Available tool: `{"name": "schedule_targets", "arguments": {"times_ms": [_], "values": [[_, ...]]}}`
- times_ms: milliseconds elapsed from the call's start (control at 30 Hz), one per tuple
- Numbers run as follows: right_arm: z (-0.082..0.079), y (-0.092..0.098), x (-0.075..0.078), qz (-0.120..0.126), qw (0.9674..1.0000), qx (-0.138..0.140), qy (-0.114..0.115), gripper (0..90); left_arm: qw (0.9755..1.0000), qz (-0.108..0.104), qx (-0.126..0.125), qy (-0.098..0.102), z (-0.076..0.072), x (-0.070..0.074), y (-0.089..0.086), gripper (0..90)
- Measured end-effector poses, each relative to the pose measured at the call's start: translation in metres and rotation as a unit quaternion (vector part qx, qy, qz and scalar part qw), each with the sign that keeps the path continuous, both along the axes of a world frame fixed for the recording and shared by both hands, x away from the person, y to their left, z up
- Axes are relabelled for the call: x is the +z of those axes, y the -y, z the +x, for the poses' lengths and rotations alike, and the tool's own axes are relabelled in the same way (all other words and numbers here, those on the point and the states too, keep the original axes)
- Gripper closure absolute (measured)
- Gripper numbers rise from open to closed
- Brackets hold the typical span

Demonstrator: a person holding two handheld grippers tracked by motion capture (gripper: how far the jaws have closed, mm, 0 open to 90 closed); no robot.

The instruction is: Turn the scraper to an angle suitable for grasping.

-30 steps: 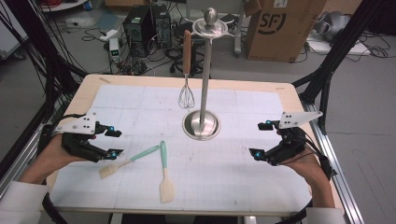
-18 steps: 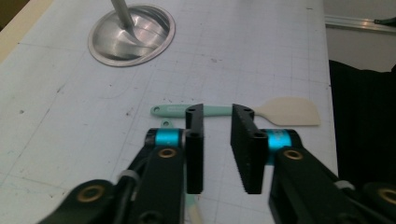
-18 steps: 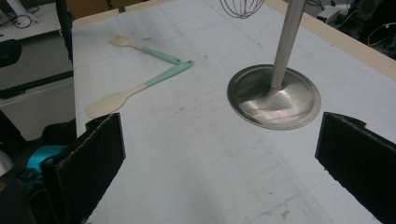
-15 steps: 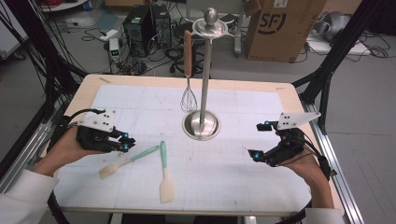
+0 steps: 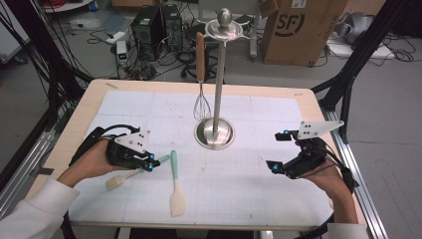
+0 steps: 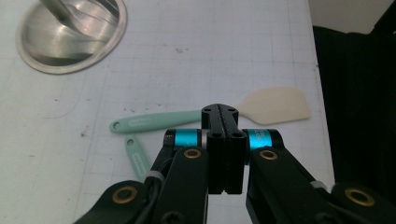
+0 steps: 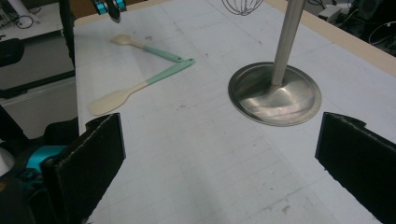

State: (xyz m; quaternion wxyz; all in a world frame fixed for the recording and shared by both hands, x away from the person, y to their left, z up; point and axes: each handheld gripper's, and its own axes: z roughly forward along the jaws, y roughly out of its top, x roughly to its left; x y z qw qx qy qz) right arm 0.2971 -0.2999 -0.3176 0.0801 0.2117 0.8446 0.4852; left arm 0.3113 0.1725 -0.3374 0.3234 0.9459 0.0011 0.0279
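Here the left gripper (image 5: 149, 164) sits low over the white mat on the table (image 5: 89, 107), well to the left of the steel stand (image 5: 215, 132), and its jaws have just been closing; in the left gripper view they stand pressed together over the mint handle of the nearer spatula (image 6: 196, 119), whose handle passes behind the tips, so I cannot tell whether they pinch it or merely cover it. That spatula lies with its cream blade (image 5: 115, 182) pointing away from the stand and its handle end toward it. A 2nd spatula (image 5: 176, 186) lies just beside it, nearer the stand's side, its handle tip almost meeting the 1st handle and its blade toward the person's edge of the table. A whisk (image 5: 201, 74) with a brown handle hangs from the stand's top ring, just left of the pole. The right gripper (image 5: 281, 152) is held well to the right of the stand, jaws wide apart with nothing between them.
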Motion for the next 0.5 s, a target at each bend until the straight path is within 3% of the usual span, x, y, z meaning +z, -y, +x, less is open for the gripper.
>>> {"name": "schedule_targets", "arguments": {"times_ms": [200, 333, 500], "values": [[0.0, 0.0, -0.001, -0.002, 1.0, 0.002, -0.001, 0.1, 0.9985, 0.05, -0.021, -0.009, -0.003, -0.013, 0.016, 89.9], [0.0, -0.002, -0.001, -0.003, 1.0, 0.002, -0.001, 0.1, 0.996, 0.081, -0.037, -0.012, -0.007, -0.023, 0.028, 89.9], [0.0, -0.002, -0.001, -0.004, 1.0, 0.004, -0.003, 0.1, 0.9947, 0.093, -0.042, -0.015, -0.008, -0.031, 0.034, 89.9]]}}
